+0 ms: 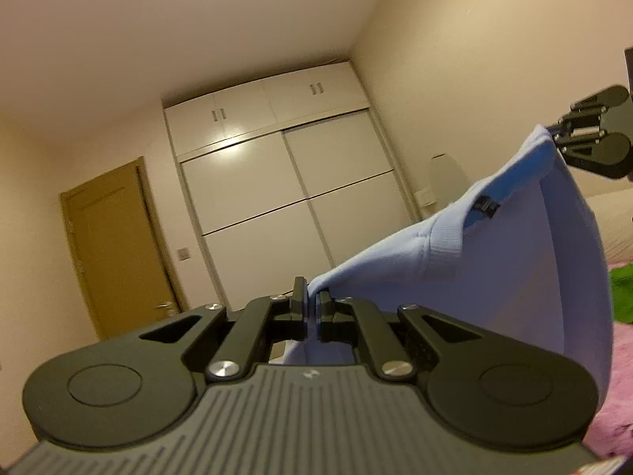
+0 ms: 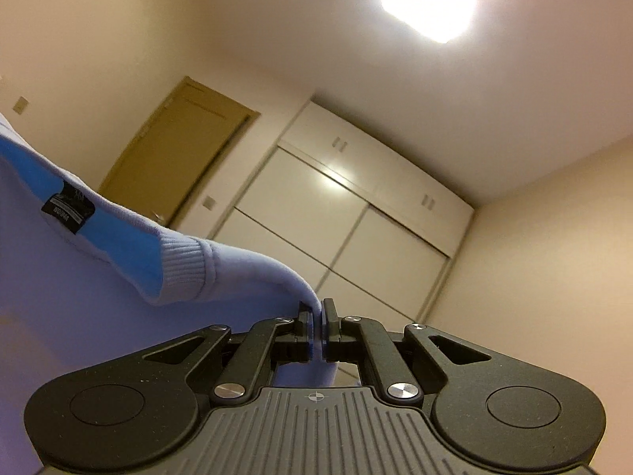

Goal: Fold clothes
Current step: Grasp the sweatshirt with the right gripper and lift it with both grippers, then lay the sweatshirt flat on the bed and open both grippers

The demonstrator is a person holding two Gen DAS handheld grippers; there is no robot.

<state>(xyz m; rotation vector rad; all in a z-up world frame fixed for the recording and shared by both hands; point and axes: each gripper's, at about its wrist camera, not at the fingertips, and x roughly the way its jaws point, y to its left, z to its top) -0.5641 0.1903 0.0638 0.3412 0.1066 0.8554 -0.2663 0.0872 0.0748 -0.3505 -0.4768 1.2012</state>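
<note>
While your left tool (image 1: 312, 308) pinches one shoulder of the light blue shirt (image 1: 494, 261), your right tool (image 2: 318, 322) is clamped on the other, so the shirt hangs in the air between them, its collar label (image 2: 68, 208) showing, the wardrobe (image 1: 277, 182) beyond.

Shirt (image 1: 494, 277) spans between left gripper (image 1: 312, 304) and right gripper (image 2: 318, 316).

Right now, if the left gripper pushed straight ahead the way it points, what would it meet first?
Beyond the light blue shirt it is shut on, the left gripper points up at the white wardrobe. Nothing else shows in that line, so the way looks free up to the wardrobe, though depth is unclear.
</note>
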